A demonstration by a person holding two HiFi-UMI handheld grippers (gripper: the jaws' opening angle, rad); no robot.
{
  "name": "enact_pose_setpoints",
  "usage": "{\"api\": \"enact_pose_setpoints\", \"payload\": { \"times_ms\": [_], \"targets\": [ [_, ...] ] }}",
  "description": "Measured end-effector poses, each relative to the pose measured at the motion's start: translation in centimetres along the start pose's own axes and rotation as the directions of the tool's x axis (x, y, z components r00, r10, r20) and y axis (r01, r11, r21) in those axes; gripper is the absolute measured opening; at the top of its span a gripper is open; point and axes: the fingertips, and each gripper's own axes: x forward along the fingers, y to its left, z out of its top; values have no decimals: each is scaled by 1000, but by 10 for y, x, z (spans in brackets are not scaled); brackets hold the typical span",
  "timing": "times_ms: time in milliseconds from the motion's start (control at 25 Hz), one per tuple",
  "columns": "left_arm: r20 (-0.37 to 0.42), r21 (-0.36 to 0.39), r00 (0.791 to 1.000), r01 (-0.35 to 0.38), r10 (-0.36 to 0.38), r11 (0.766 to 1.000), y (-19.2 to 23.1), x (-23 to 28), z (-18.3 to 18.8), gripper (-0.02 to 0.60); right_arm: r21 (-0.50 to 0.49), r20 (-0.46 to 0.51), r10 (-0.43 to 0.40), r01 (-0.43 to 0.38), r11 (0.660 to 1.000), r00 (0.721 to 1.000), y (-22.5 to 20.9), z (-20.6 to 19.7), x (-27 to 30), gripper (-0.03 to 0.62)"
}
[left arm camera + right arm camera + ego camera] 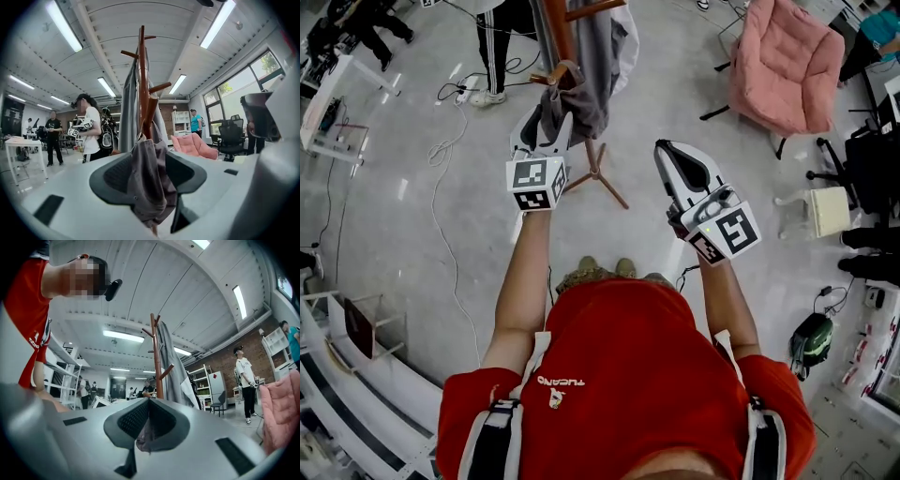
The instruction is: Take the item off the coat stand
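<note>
Grey garment (149,178) hung on a lower peg of the coat stand (142,84), between the spread, unpressing fingers of the left gripper (546,131). Right gripper (675,159) closed, empty, well apart. Risk: a shallow pinch slips off the fold, and a sideways pull snags the peg.

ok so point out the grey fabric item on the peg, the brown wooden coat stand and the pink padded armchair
grey fabric item (147,183), left gripper view, middle of the hanging cloth
brown wooden coat stand (142,84), left gripper view, its upright pole
pink padded armchair (787,66), head view, its seat cushion
</note>
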Motion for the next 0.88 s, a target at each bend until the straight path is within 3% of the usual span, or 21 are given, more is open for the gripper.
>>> {"api": "enact_pose_setpoints", "payload": {
  "times_ms": [240, 480, 880],
  "targets": [
    [-37, 5, 999, 13, -13, 1000, 7, 26, -14, 218, 5, -35, -51, 51, 999, 998, -3, -13, 2, 25],
    [-39, -12, 999, -1, 0, 1000, 18, 37, -15, 30, -4, -56, -92, 92, 996, 994, -7, -17, 2, 25],
    [5, -56, 1000, -20, 20, 998, 28, 15, 9, 18, 5, -58, -95, 96, 995, 994, 0, -23, 0, 25]
  ]
}}
